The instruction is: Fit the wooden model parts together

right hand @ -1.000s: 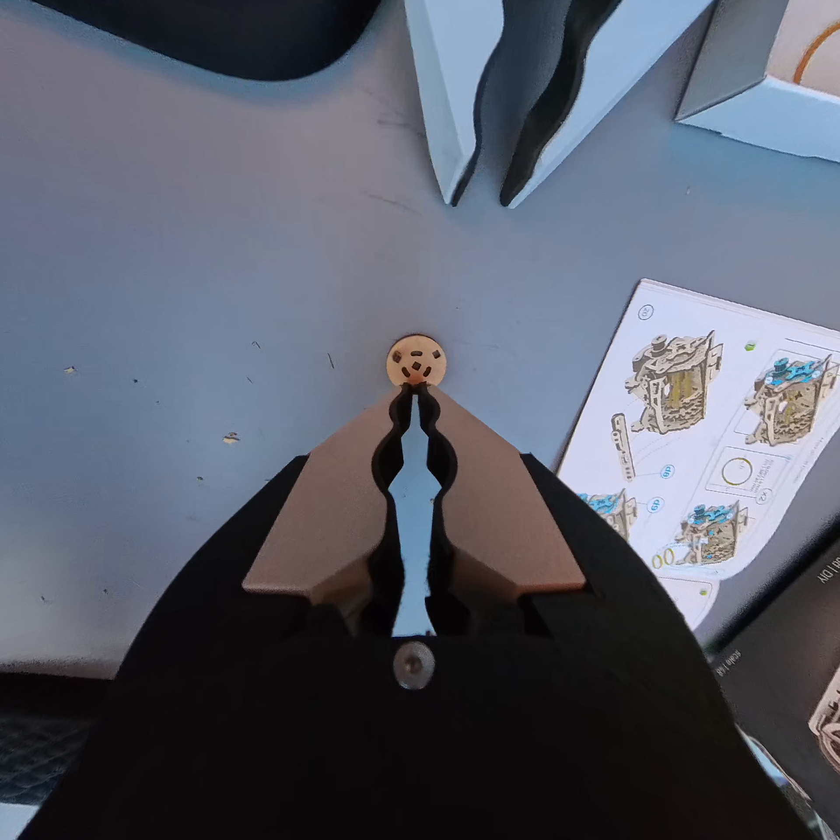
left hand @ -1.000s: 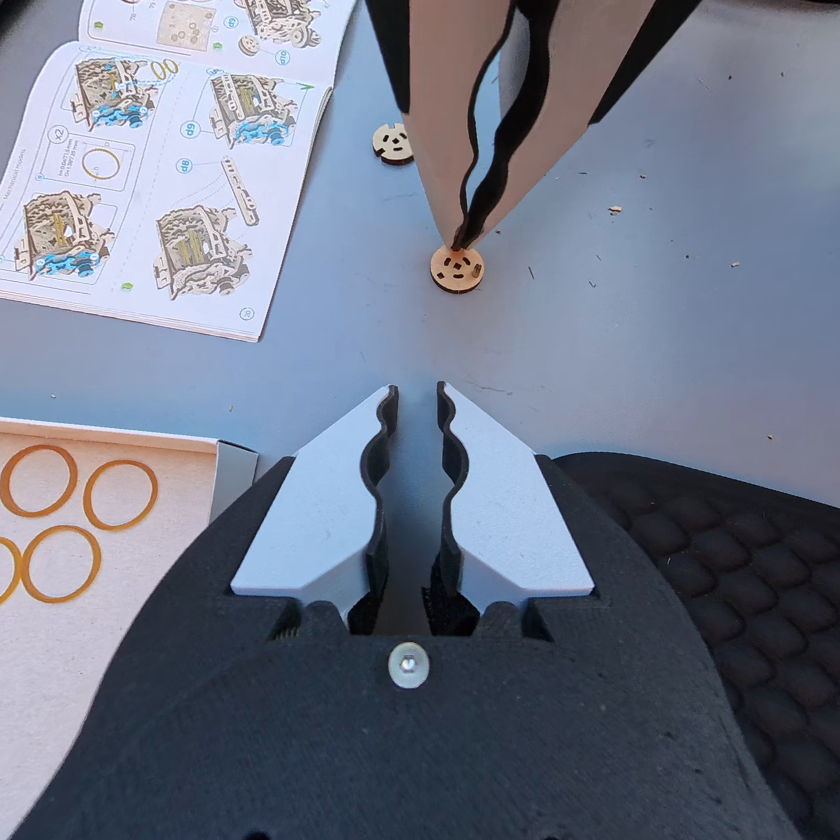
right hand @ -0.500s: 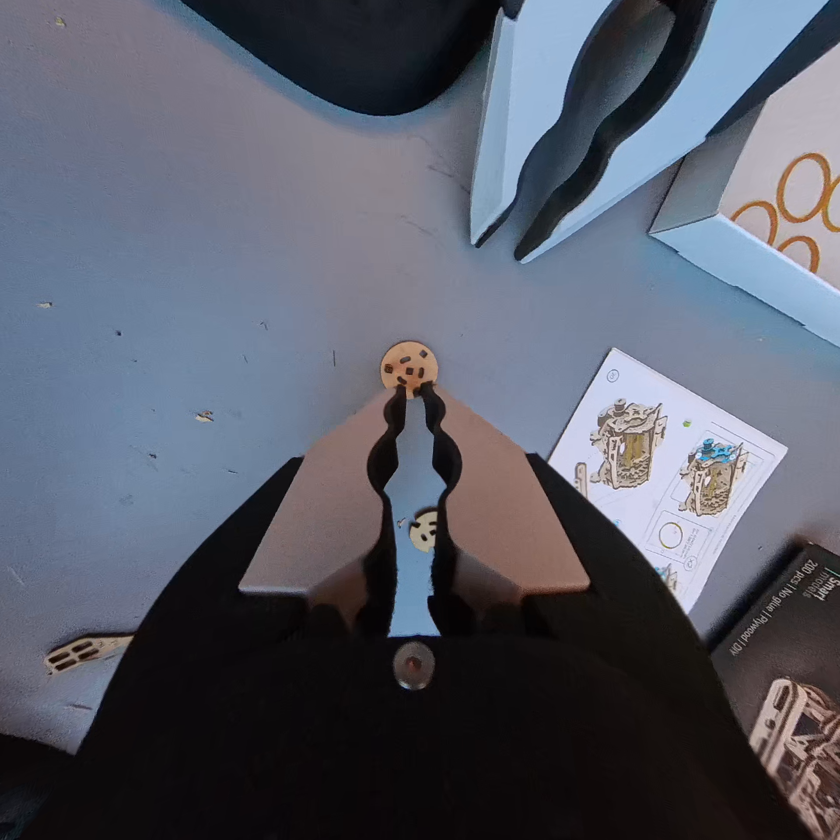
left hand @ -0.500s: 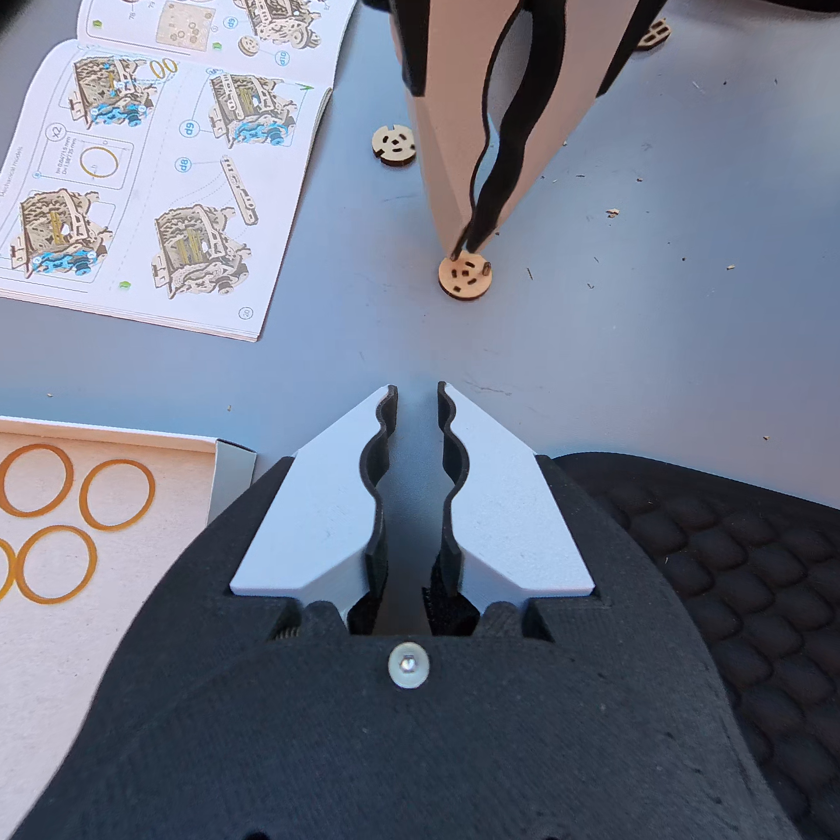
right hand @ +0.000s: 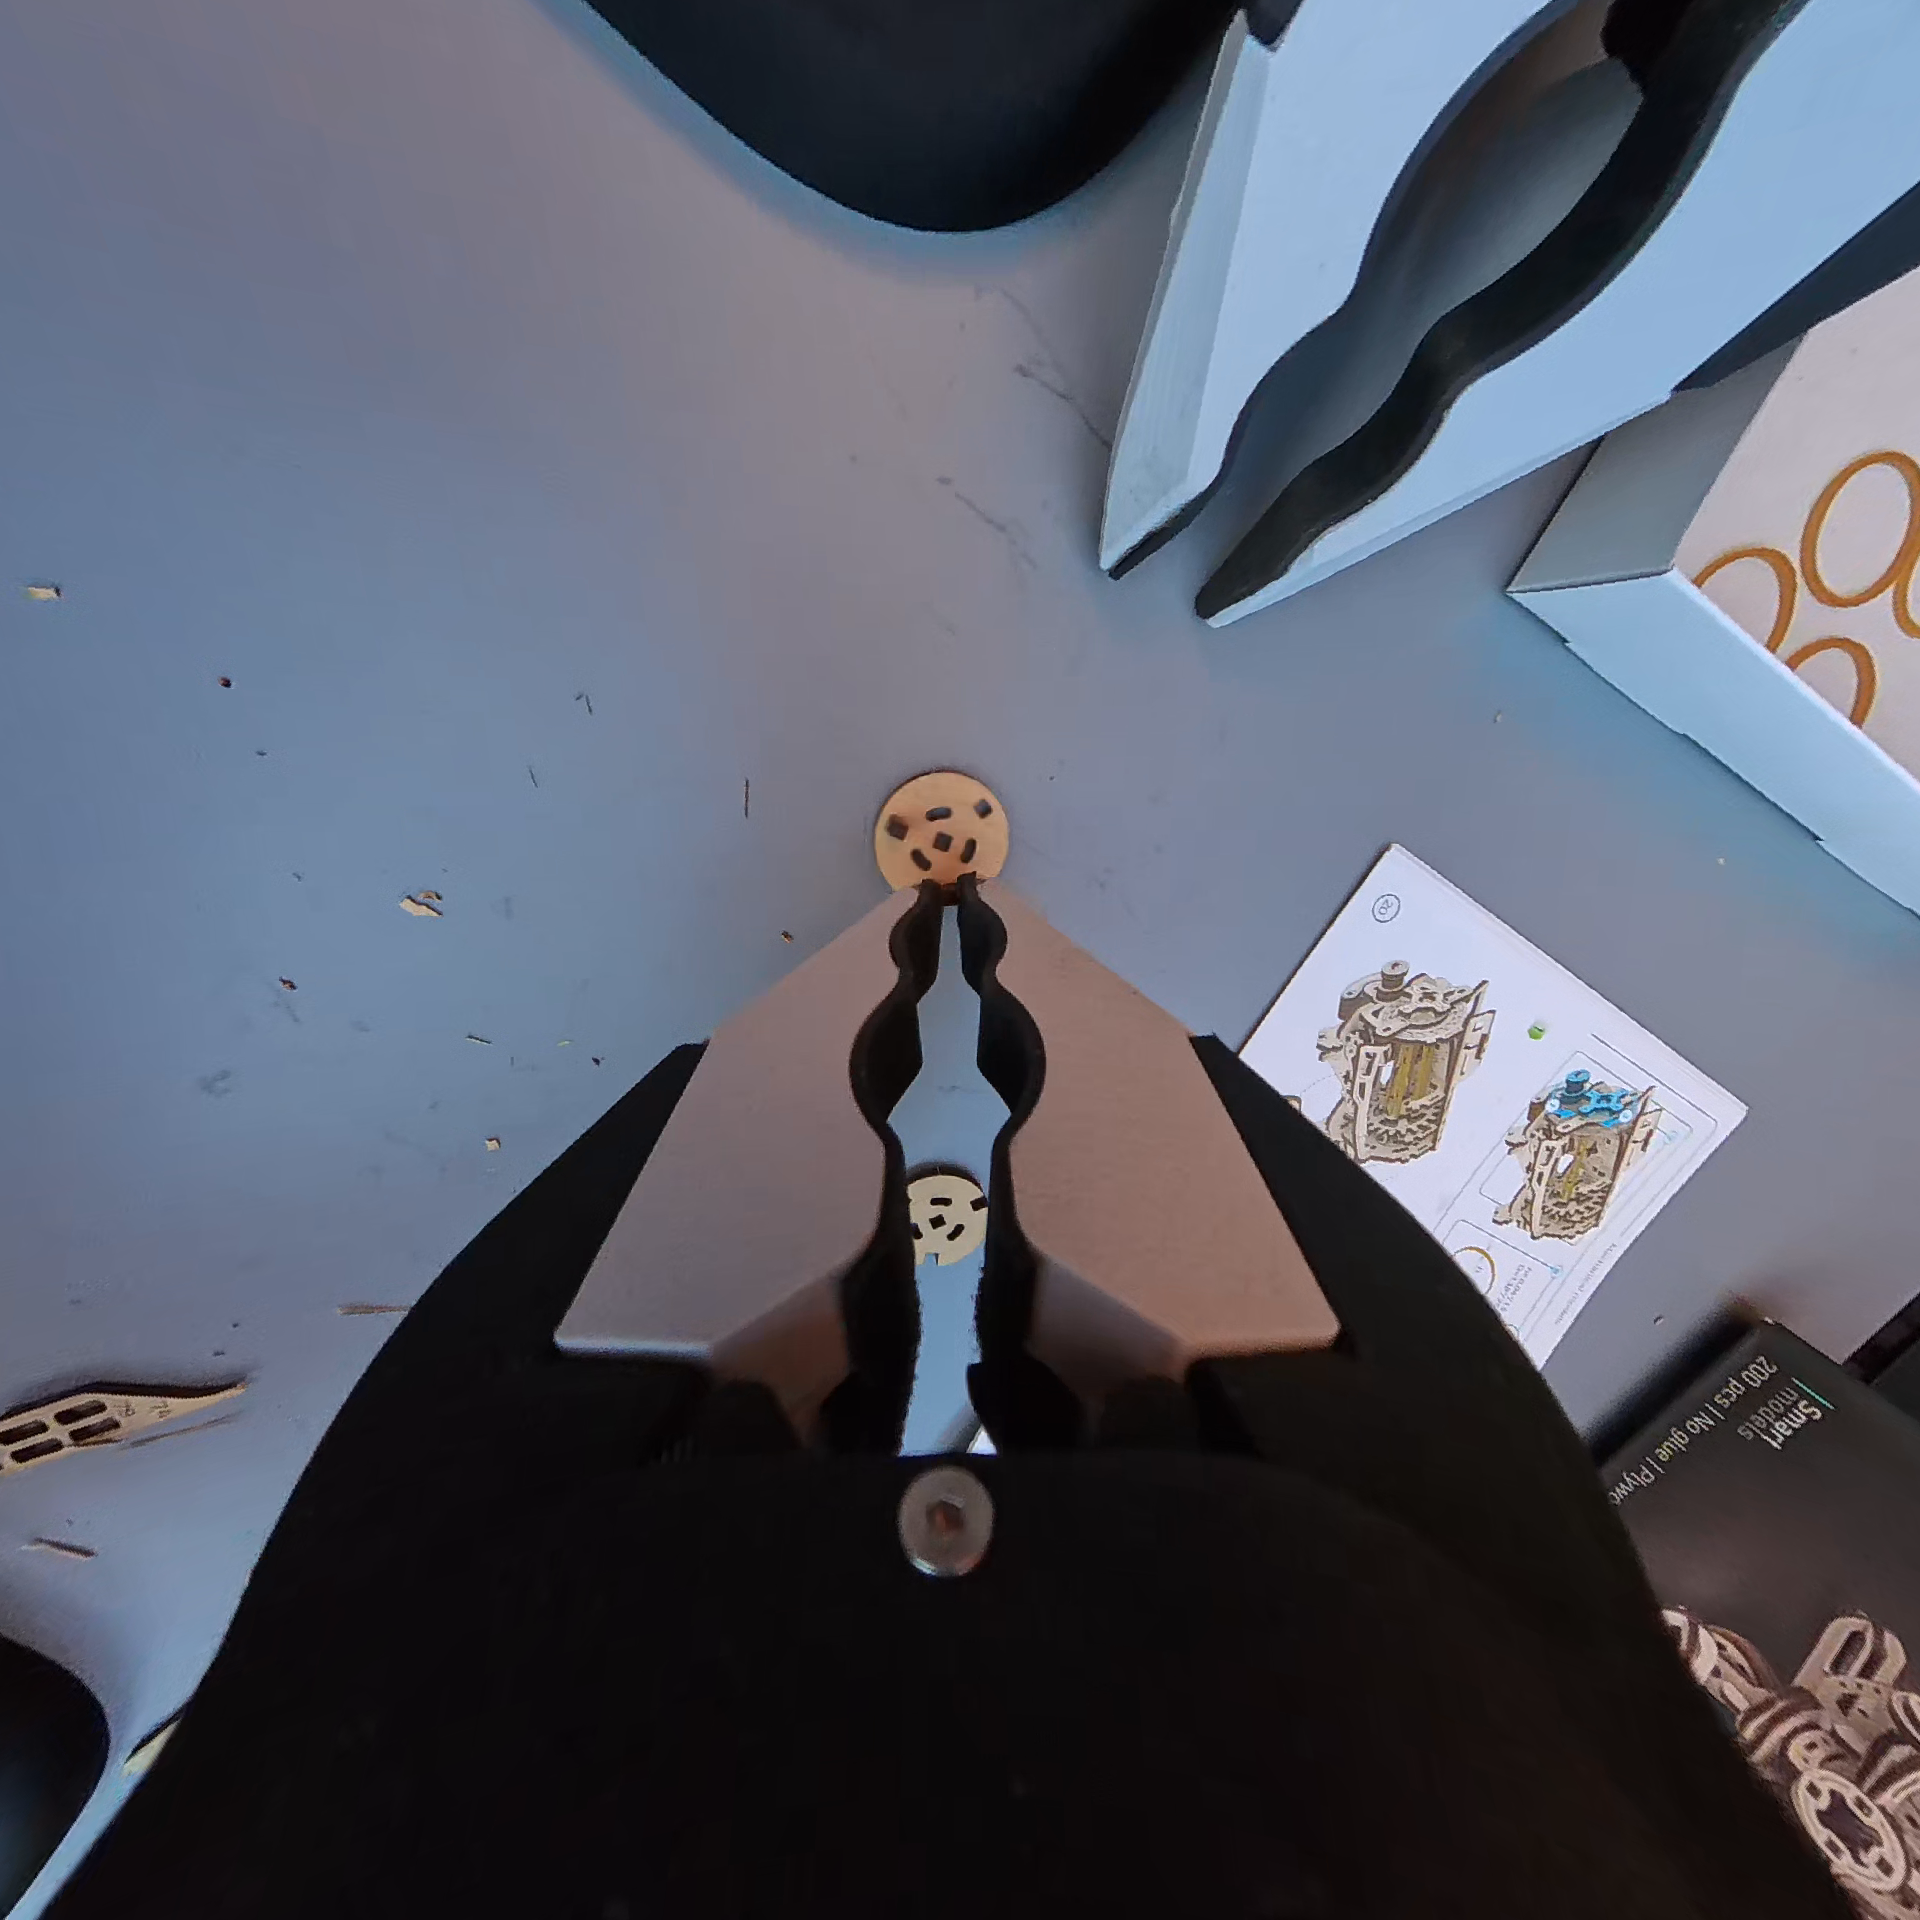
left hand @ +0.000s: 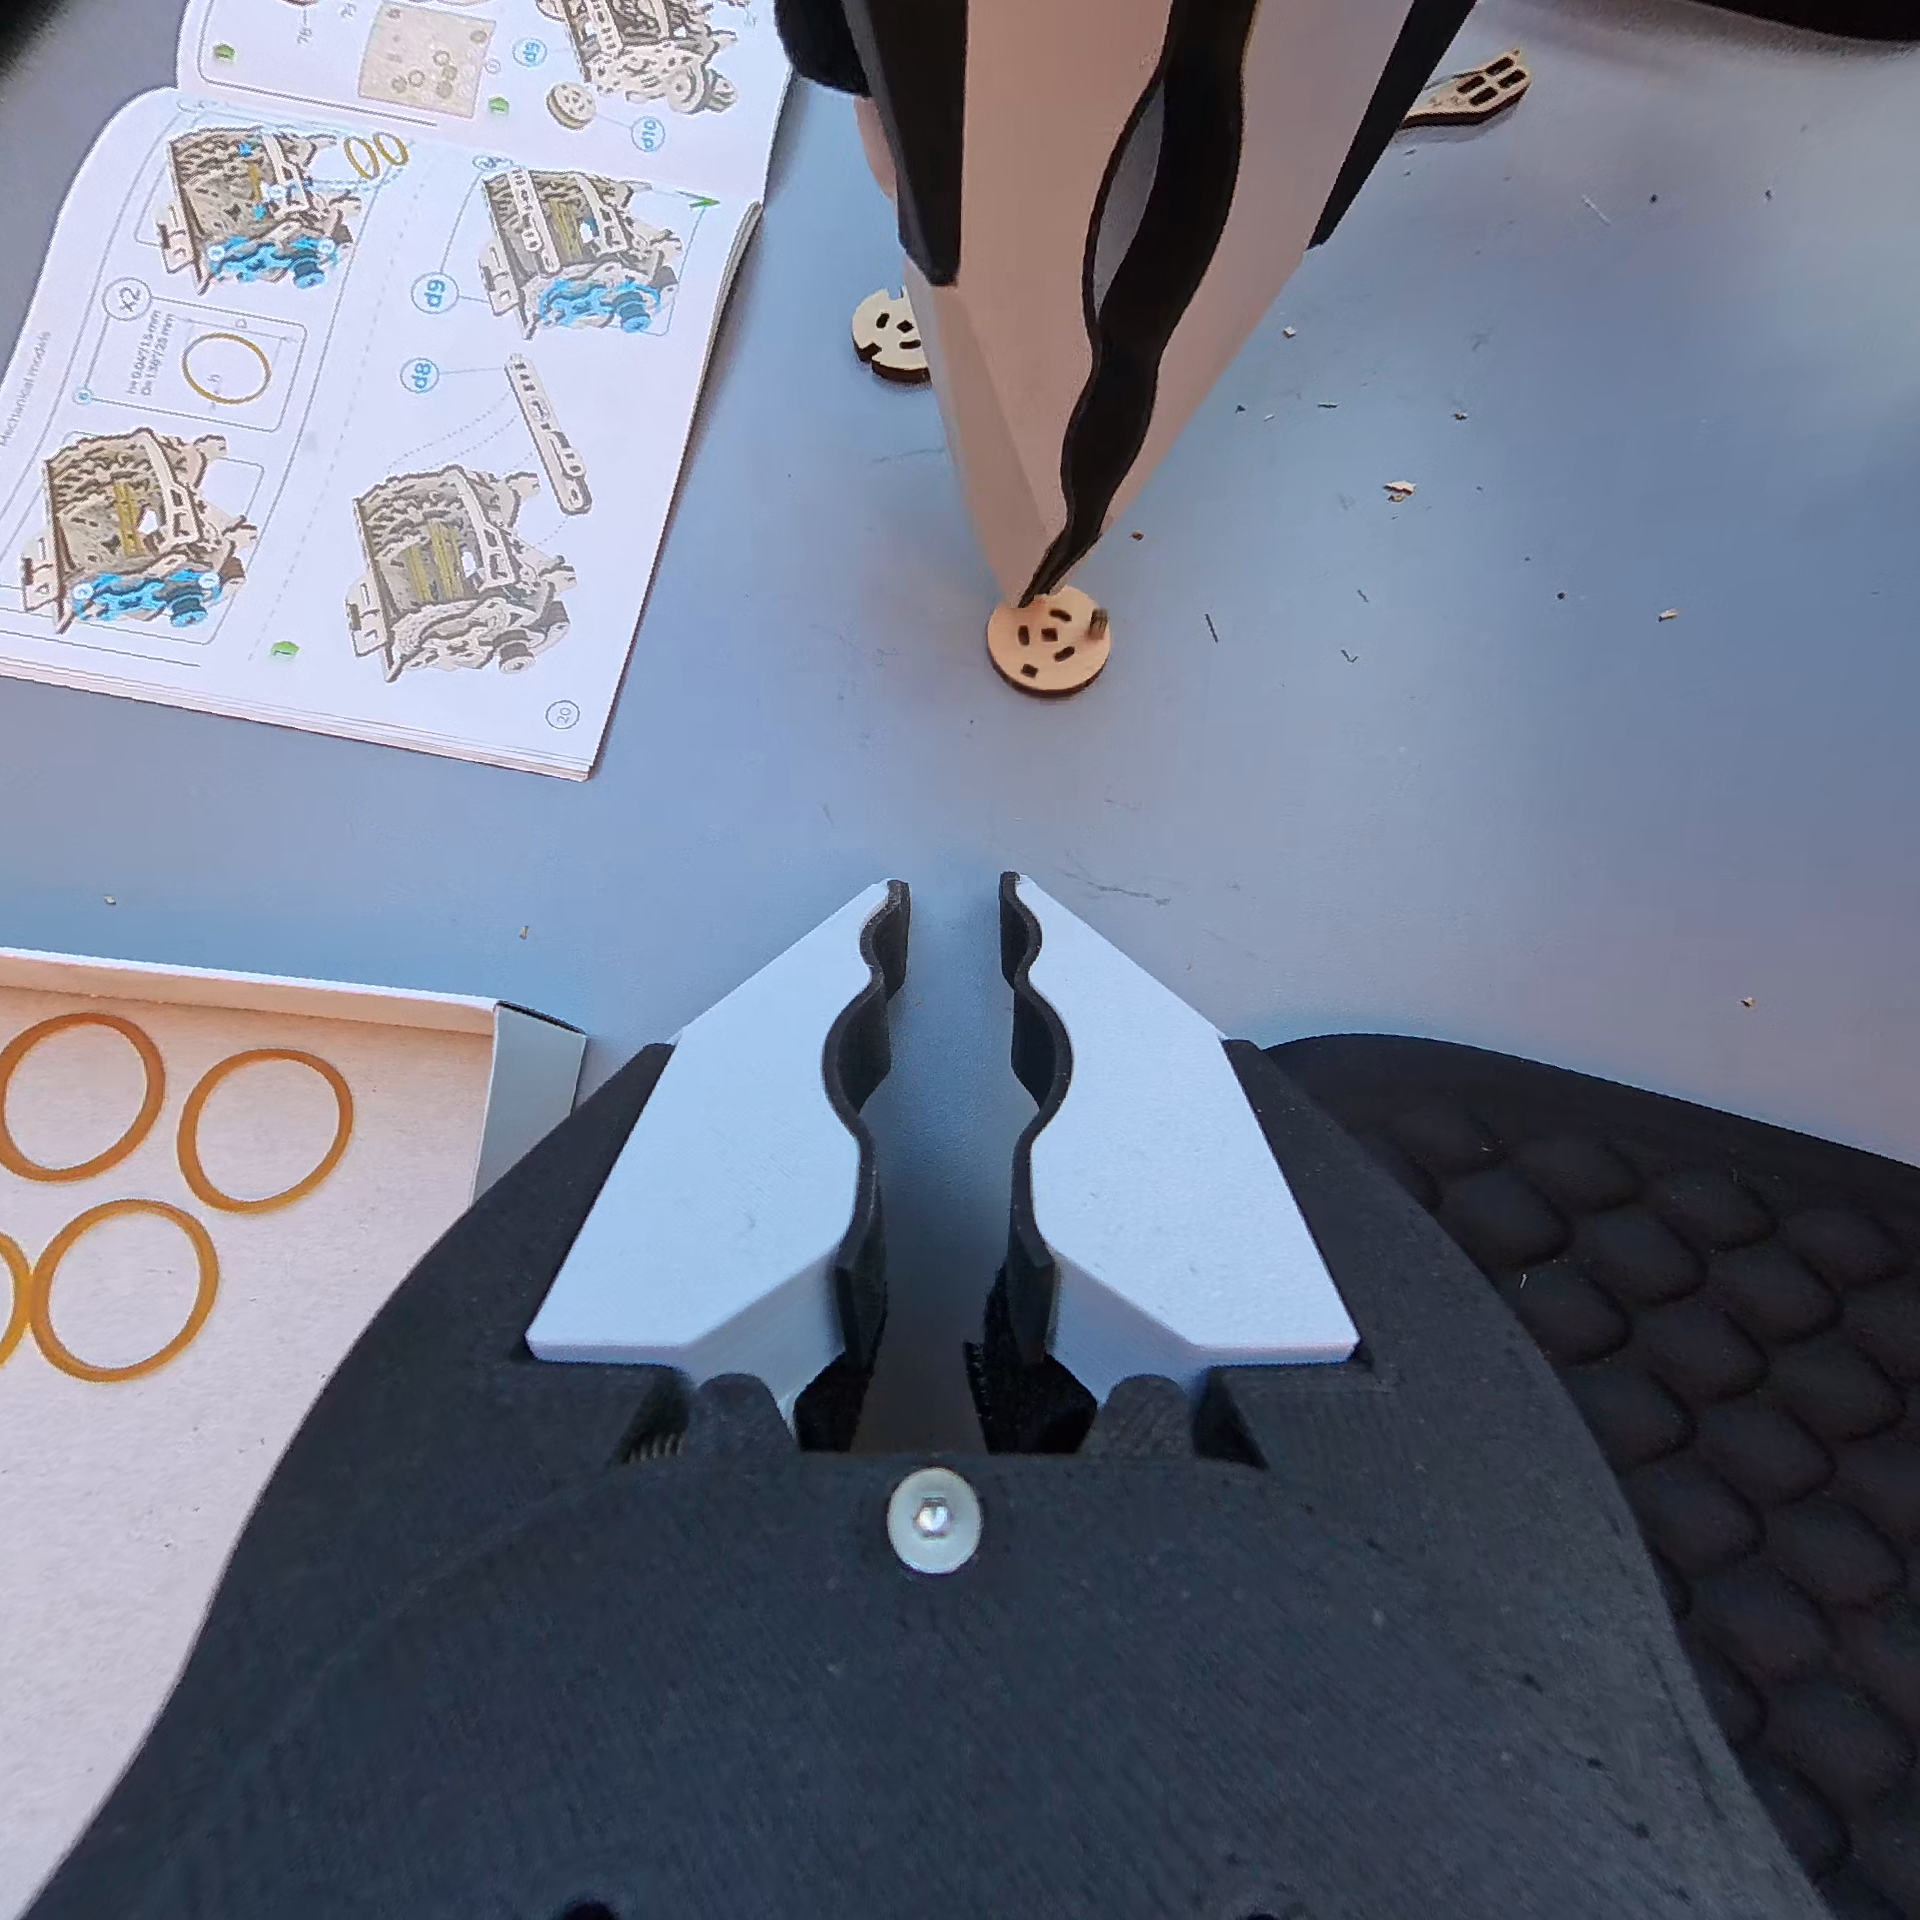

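Observation:
A round wooden disc (left hand: 1047, 642) with several small slots lies on the grey table (left hand: 1351, 831); a short peg stands near its rim. My right gripper (right hand: 942, 886) points down at the disc's edge, its jaws almost shut on a tiny wooden peg that barely shows. It also shows in the left wrist view (left hand: 1039, 594). The disc also shows in the right wrist view (right hand: 941, 831). My left gripper (left hand: 954, 891) is open a little and empty, short of the disc. A second, notched disc (left hand: 883, 335) lies behind the right gripper and shows between its fingers (right hand: 943, 1218).
An open instruction booklet (left hand: 364, 395) lies at the left. A cardboard box (left hand: 260, 1351) holds several rubber bands. A black padded mat (left hand: 1683, 1299) is at the right. A slotted wooden strip (right hand: 83, 1421) and a black product box (right hand: 1787, 1507) lie nearby.
The right gripper has risen and tilted more upright over the disc, bringing the notched disc and the strip into its view. The disc shifted slightly. The left gripper has not moved.

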